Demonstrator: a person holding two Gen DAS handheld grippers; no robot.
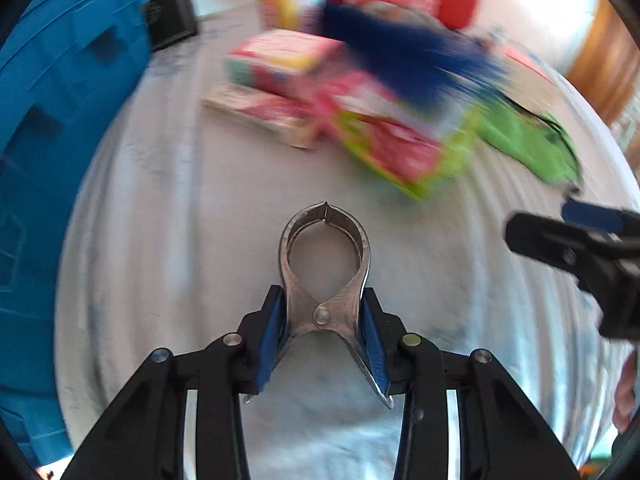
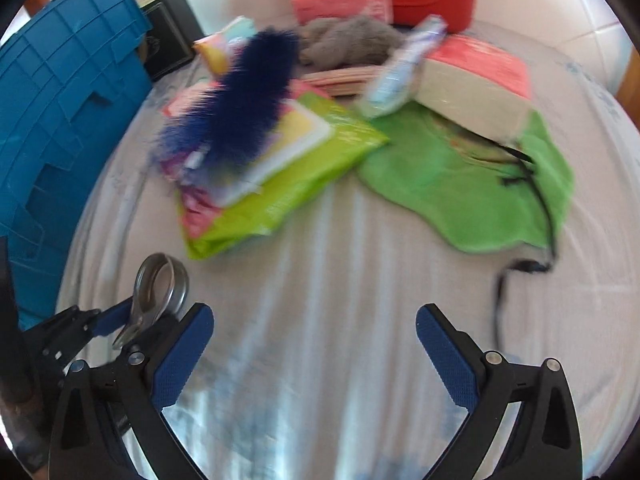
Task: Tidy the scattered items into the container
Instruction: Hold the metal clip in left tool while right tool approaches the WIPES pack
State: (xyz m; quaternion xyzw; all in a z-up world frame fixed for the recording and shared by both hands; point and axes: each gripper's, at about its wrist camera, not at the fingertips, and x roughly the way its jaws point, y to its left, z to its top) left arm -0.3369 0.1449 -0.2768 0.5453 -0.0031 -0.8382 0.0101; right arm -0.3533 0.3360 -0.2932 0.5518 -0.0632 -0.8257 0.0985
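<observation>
The left claw [image 1: 324, 344] is clamped on a metal clip [image 1: 325, 276], its blue pads pressing the clip's two handles from either side; the clip's long axis runs straight ahead along the fingers, with its round loop and closed tip pointing away toward the pile. The right claw [image 2: 314, 344] stands wide apart and holds nothing; it hangs over bare sheet beside the left one. Both claws point steeply down at the bed [image 2: 320, 240], which carries everything here.

The blue crate [image 1: 60, 128], which I take to be the container, stands at the bed's left edge, so it lies to the left of the held clip and nearer the left hand than the right; the carry looks like a short swing leftward and over the crate's wall. The rest of the clutter sits toward the far edge: a blue feather duster [image 2: 244, 100] on a green wipes packet [image 2: 288, 184], a green cloth [image 2: 460, 184], tissue packs [image 1: 260, 108]; both views are blurred.
</observation>
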